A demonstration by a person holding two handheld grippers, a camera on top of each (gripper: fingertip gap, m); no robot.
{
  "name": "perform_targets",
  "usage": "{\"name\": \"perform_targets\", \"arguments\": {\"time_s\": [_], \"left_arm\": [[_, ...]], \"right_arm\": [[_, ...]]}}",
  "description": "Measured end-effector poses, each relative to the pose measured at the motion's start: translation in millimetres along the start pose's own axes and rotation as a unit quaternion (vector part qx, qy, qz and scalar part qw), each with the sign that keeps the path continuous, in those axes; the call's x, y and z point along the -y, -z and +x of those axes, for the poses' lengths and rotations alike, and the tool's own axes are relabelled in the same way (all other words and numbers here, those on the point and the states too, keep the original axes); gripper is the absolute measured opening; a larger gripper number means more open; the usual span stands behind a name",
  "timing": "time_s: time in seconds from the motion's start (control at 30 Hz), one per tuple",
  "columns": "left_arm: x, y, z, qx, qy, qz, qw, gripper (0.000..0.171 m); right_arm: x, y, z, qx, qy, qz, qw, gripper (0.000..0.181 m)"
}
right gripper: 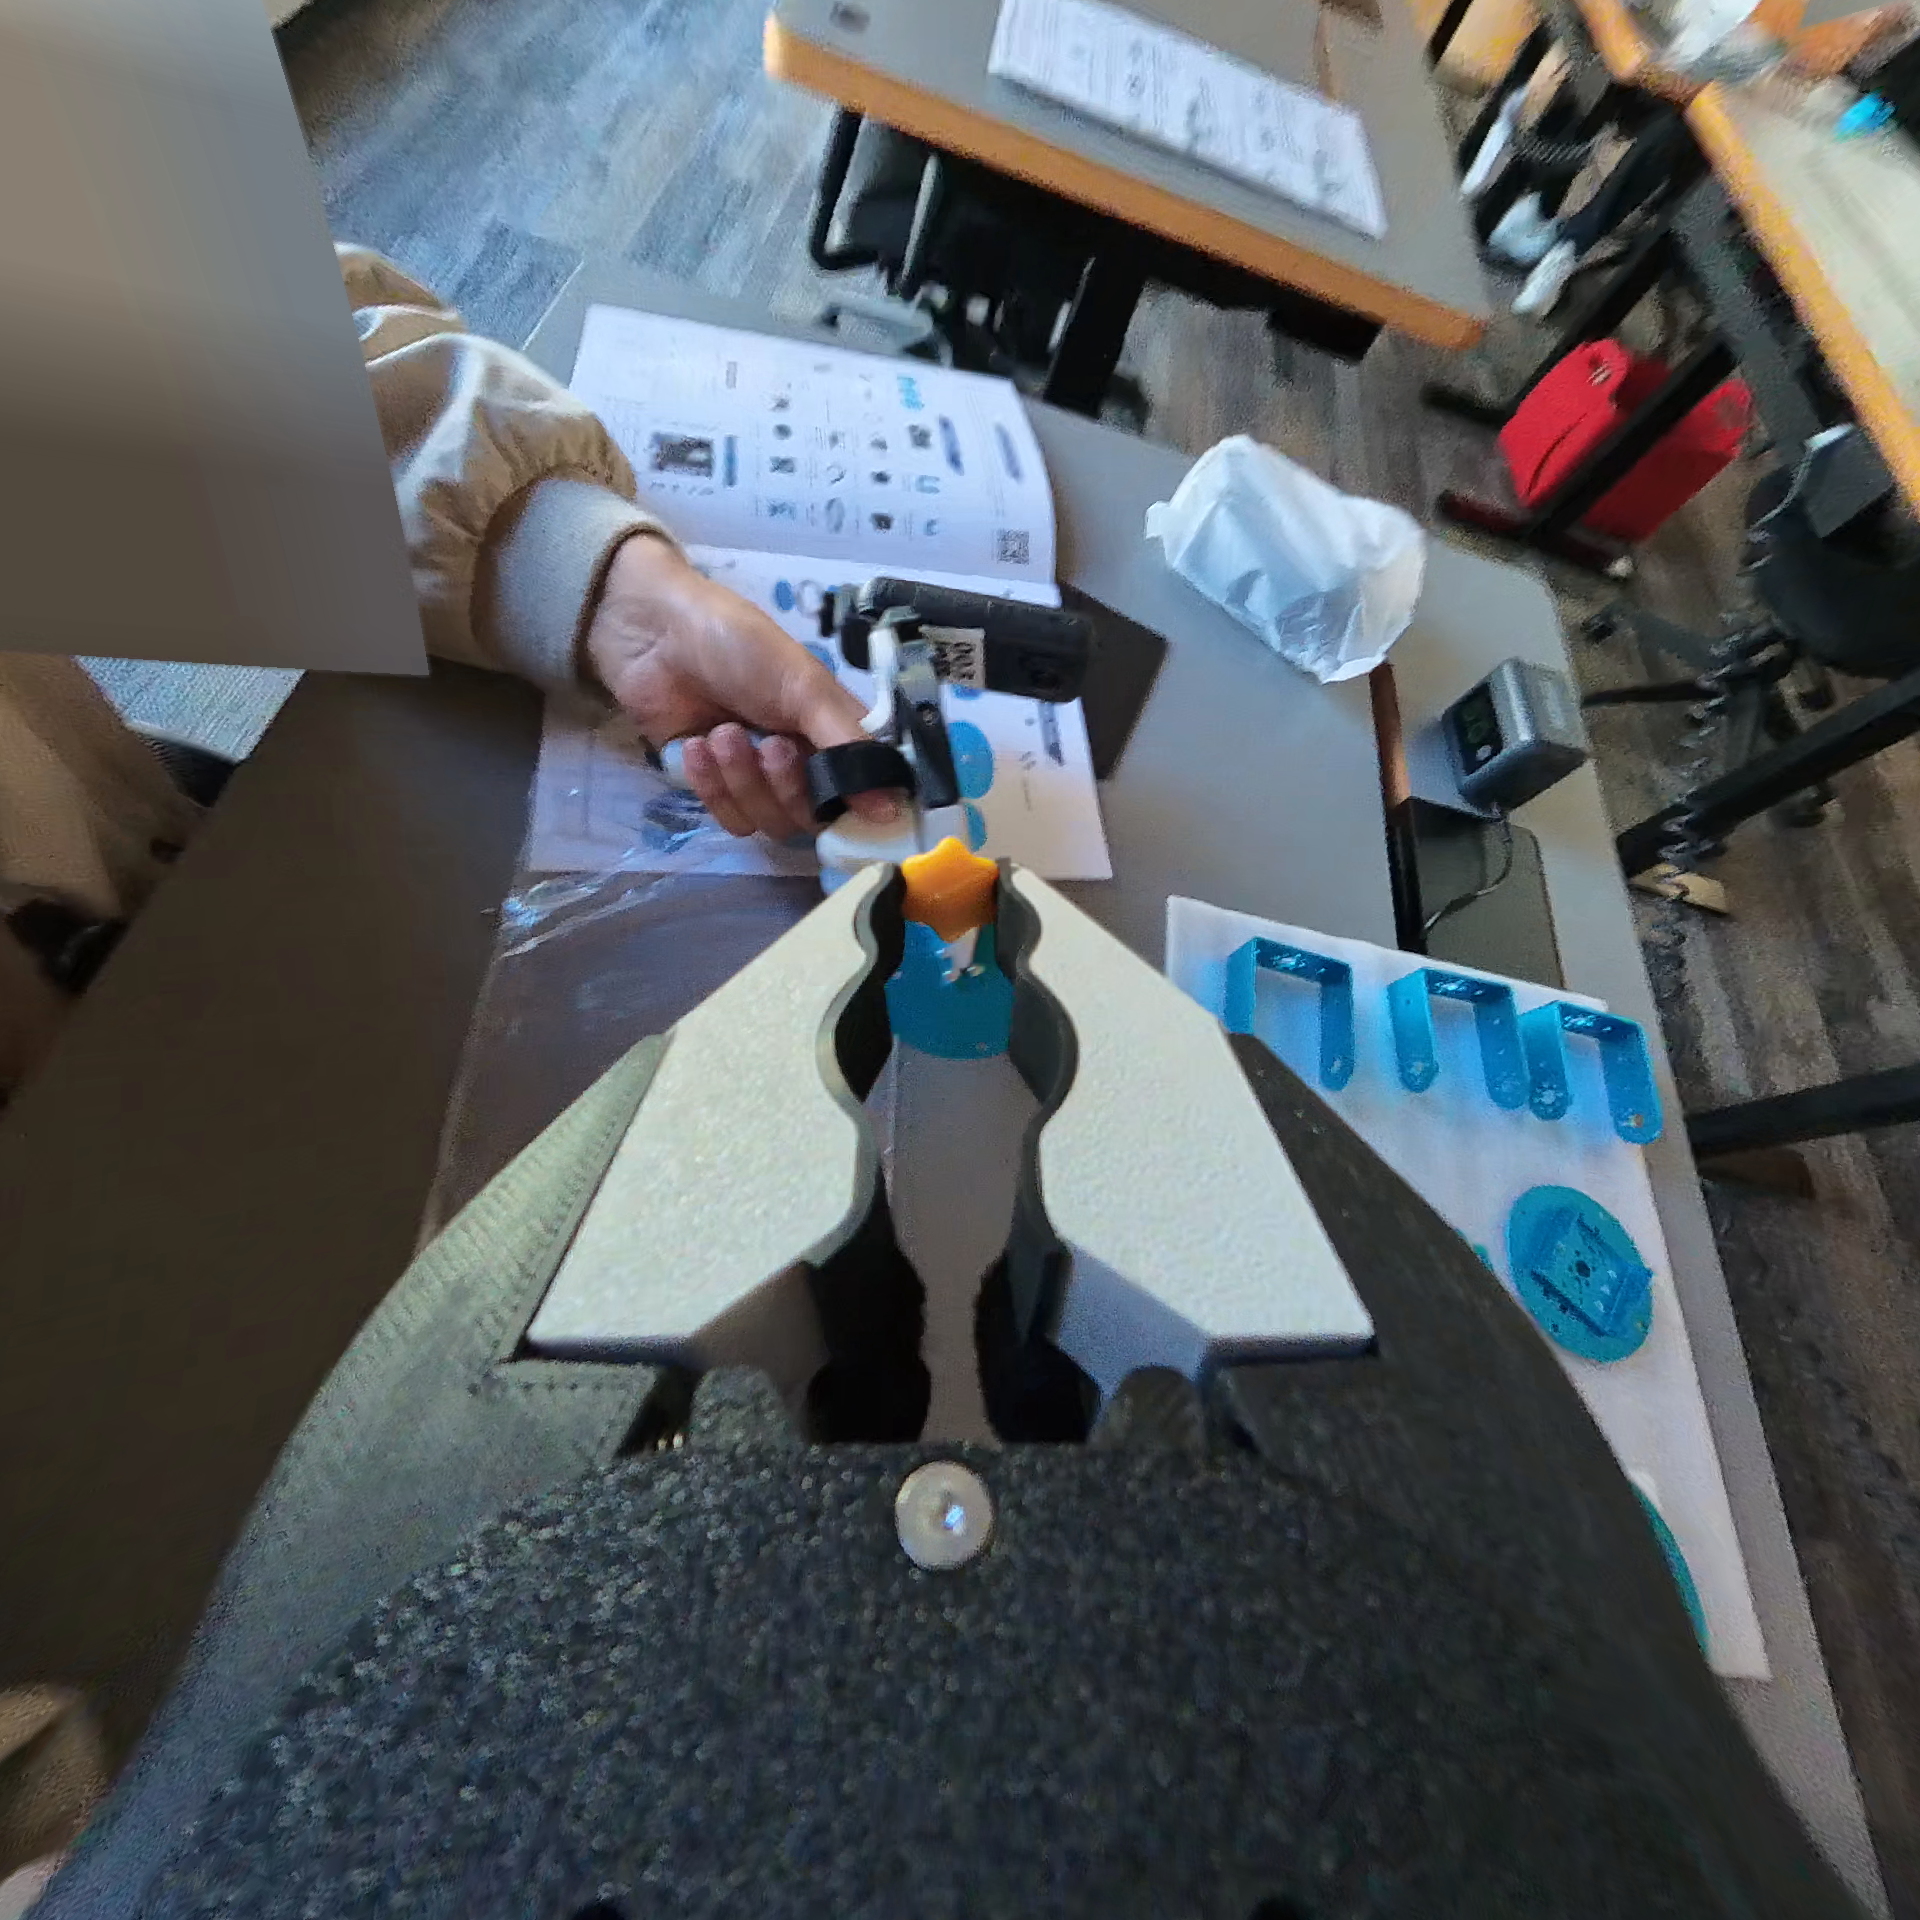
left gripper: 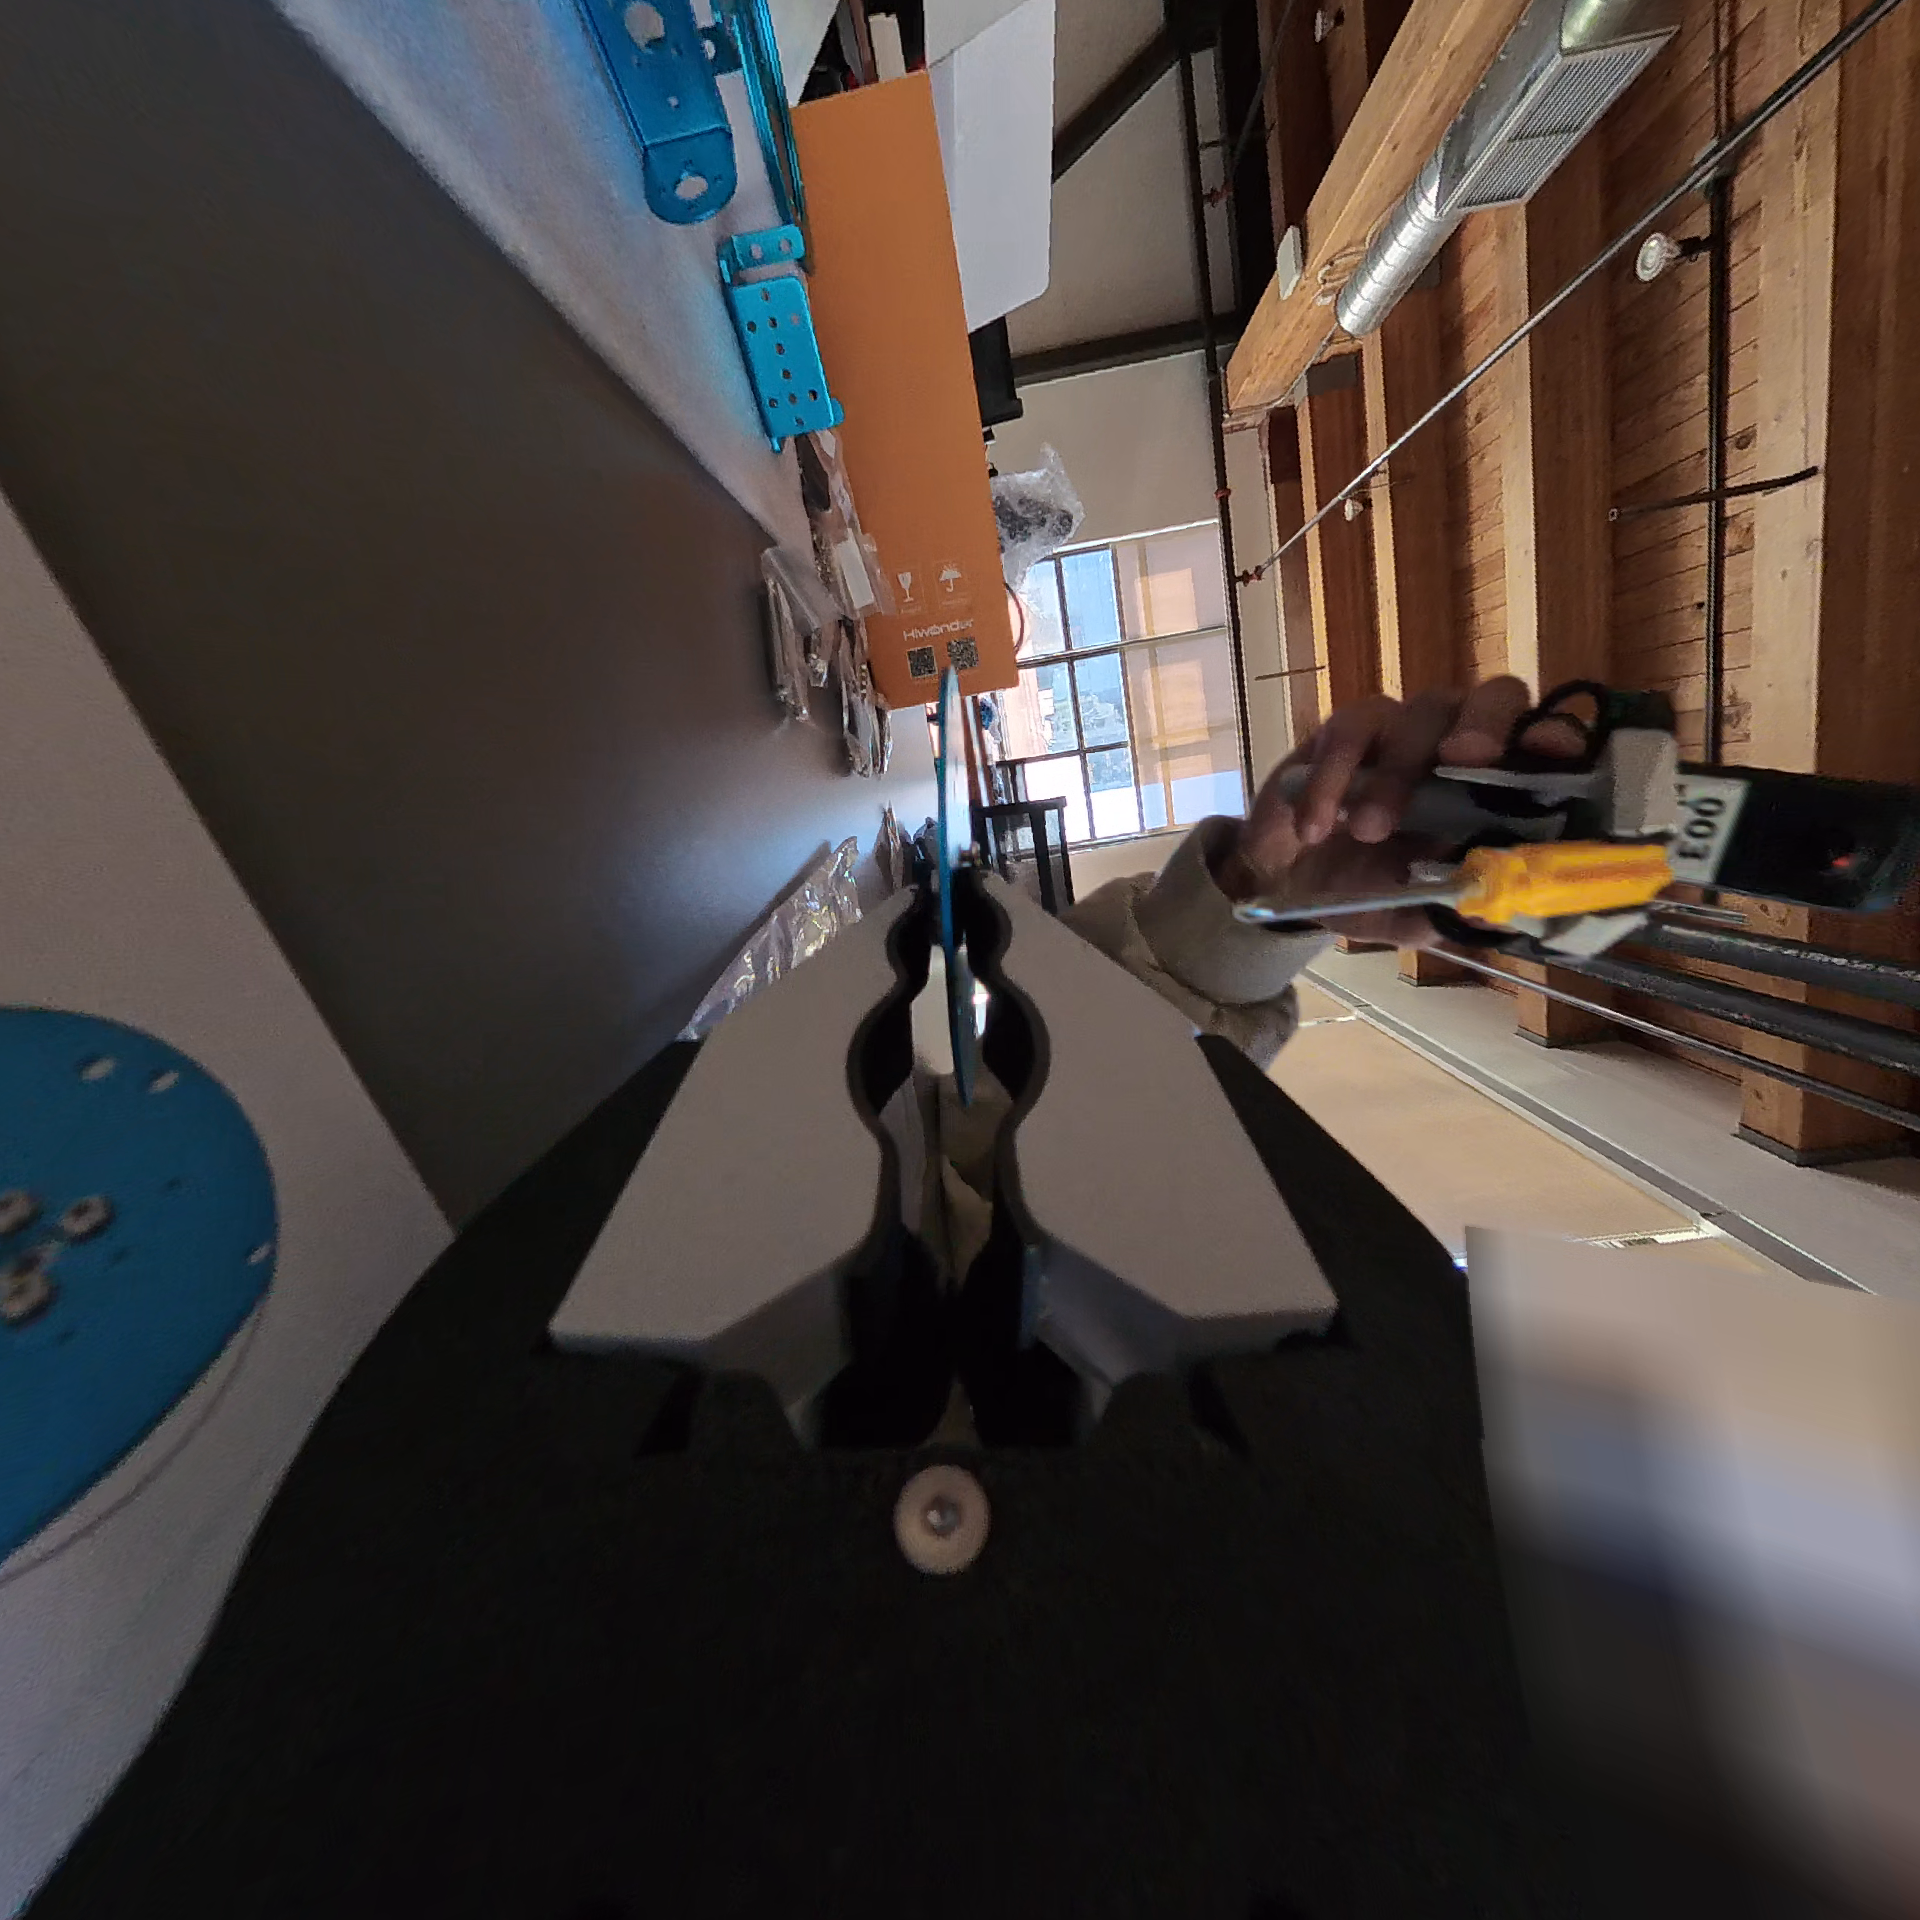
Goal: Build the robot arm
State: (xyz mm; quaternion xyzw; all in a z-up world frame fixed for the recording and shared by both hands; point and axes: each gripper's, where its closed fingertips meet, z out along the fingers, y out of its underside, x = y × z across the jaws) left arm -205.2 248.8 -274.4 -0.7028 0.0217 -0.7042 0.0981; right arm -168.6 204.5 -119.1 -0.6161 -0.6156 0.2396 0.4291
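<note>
My left gripper [left gripper: 951,885] is shut on a thin round blue metal disc [left gripper: 948,790], seen edge-on and held up off the grey table [left gripper: 436,582]. My right gripper [right gripper: 948,881] is shut on a screwdriver with a yellow handle [right gripper: 945,883], seen end-on. In the left wrist view the screwdriver [left gripper: 1558,878] sits to the right, its metal shaft pointing toward the disc with a gap between them. In the right wrist view the disc [right gripper: 951,1013] faces me just beyond the handle, held by the left gripper [right gripper: 914,748] in a person's hand [right gripper: 707,665].
Blue U-brackets [right gripper: 1455,1039] and a round blue plate [right gripper: 1579,1288] lie on a white foam sheet [right gripper: 1299,956] at right. An open instruction booklet [right gripper: 821,457], a plastic bag [right gripper: 1288,551] and a small grey device [right gripper: 1512,727] lie beyond. An orange box [left gripper: 894,416] stands by hardware bags [left gripper: 821,644]. About 15 centimetres separates my left fingertips from my right.
</note>
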Motion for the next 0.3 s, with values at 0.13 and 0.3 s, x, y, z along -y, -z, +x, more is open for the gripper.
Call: {"name": "perform_targets", "arguments": {"time_s": [0.13, 0.3], "left_arm": [[-2.0, -0.1, 1.1, -0.008, 0.005, -0.010, 1.000, 0.005], [-0.7, 0.5, -0.3, -0.006, 0.008, -0.008, 1.000, 0.005]], "right_arm": [[-33.9, -11.3, 8.3, 0.017, -0.041, 0.040, 0.998, 0.016], [-52.2, -18.2, 3.6, 0.018, -0.039, 0.029, 0.999, 0.015]]}}
